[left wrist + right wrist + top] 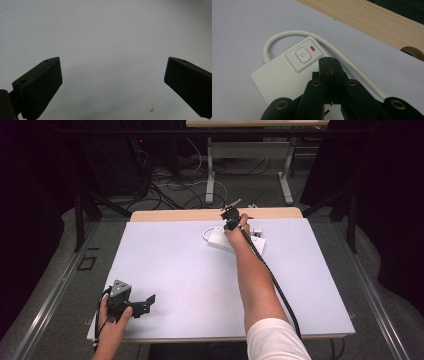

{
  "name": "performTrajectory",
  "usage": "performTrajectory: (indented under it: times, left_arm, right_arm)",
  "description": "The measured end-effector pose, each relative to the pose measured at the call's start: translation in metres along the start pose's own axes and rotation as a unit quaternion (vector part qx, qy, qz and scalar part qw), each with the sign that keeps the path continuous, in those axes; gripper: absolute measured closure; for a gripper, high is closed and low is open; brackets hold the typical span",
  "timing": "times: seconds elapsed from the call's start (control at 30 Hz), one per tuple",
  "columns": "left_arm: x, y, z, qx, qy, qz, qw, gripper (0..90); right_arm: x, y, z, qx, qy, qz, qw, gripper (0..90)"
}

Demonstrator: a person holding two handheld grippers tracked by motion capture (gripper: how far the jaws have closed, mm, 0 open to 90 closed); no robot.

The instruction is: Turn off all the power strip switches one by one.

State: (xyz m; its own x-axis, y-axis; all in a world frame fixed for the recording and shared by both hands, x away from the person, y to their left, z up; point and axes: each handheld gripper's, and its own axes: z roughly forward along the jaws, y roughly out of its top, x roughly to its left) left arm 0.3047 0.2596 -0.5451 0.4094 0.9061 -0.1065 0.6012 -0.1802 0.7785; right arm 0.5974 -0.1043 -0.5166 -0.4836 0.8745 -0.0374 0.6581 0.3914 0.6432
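A white power strip point(220, 239) lies at the far middle of the white table, its white cord point(287, 35) looping back from one end. Its round power button point(302, 55) sits beside a small red light point(312, 48). My right gripper point(331, 62) is shut with nothing between its jaws, and its tips hover just to the right of the button, over the strip point(274, 77). In the high view that right gripper point(231, 216) is held over the strip at arm's length. My left gripper point(145, 302) rests near the table's front left corner. Its jaws stand wide open over bare table point(112, 62).
The white sheet point(175, 270) covers most of the table, and a strip of bare wood point(170, 214) shows along the far edge. Cables lie on the floor beyond the table. A small rust-coloured speck point(151, 109) marks the sheet by the left gripper.
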Motion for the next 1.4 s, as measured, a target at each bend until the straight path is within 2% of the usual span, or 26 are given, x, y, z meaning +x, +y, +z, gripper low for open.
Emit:
performTrajectory:
  times: [0.03,0.07,0.17,0.33,0.4,0.47,0.67,0.7,0.93,1.07,1.1,1.17,1.23,1.37,1.4]
  left_arm:
    - [0.000,0.000,0.000,0.001,0.000,0.000,1.0000,1.4]
    - [0.000,0.000,0.000,0.000,-0.001,0.002,1.0000,1.4]
    - [-0.001,0.000,0.001,0.000,-0.001,0.003,1.0000,1.5]
    - [-0.001,0.001,0.001,0.003,-0.001,0.006,1.0000,1.5]
    - [-0.001,0.001,0.001,0.002,-0.001,0.004,1.0000,1.5]
    - [-0.001,0.001,0.001,0.001,-0.001,0.004,1.0000,1.5]
    - [-0.002,0.001,0.001,0.002,-0.001,0.004,1.0000,1.5]
    - [-0.002,0.001,0.001,0.002,-0.001,0.005,1.0000,1.5]
    - [-0.002,0.001,0.001,0.000,0.000,0.004,1.0000,1.5]
    - [-0.001,0.001,0.000,0.001,0.000,0.006,1.0000,1.5]
    - [-0.001,0.000,0.000,0.000,0.000,0.005,1.0000,1.5]
    - [-0.001,0.000,0.000,-0.001,0.000,0.005,1.0000,1.5]
    - [-0.001,0.000,0.000,-0.001,0.000,0.005,1.0000,1.5]
    - [-0.001,0.001,0.000,0.001,0.000,0.006,1.0000,1.5]
    - [-0.002,0.001,0.000,0.001,0.000,0.006,1.0000,1.5]
  right_arm:
    - [0.000,0.000,-0.001,-0.001,0.001,0.009,1.0000,90.0]
    - [-0.002,-0.001,-0.002,0.003,-0.002,0.002,1.0000,90.0]
    - [-0.005,-0.003,-0.003,-0.001,-0.004,0.008,1.0000,90.0]
    - [-0.011,-0.007,-0.007,0.016,-0.007,0.010,0.9998,90.0]
    - [-0.014,-0.008,-0.007,0.014,-0.011,0.008,0.9998,90.0]
    - [-0.016,-0.009,-0.009,0.022,-0.013,0.013,0.9996,90.0]
    - [-0.019,-0.013,-0.009,0.029,-0.010,0.020,0.9993,90.0]
    - [-0.019,-0.014,-0.008,0.029,-0.013,0.030,0.9991,90.0]
    - [-0.020,-0.015,-0.008,0.027,-0.006,0.040,0.9988,90.0]
    - [-0.020,-0.015,-0.008,0.025,-0.009,0.041,0.9988,90.0]
    - [-0.020,-0.016,-0.007,0.015,-0.004,0.043,0.9990,90.0]
    - [-0.020,-0.017,-0.008,0.019,-0.009,0.045,0.9988,90.0]
    - [-0.021,-0.019,-0.006,0.013,-0.008,0.039,0.9991,90.0]
    - [-0.022,-0.021,-0.007,0.012,-0.008,0.053,0.9985,90.0]
    - [-0.023,-0.021,-0.007,0.011,-0.005,0.048,0.9988,90.0]
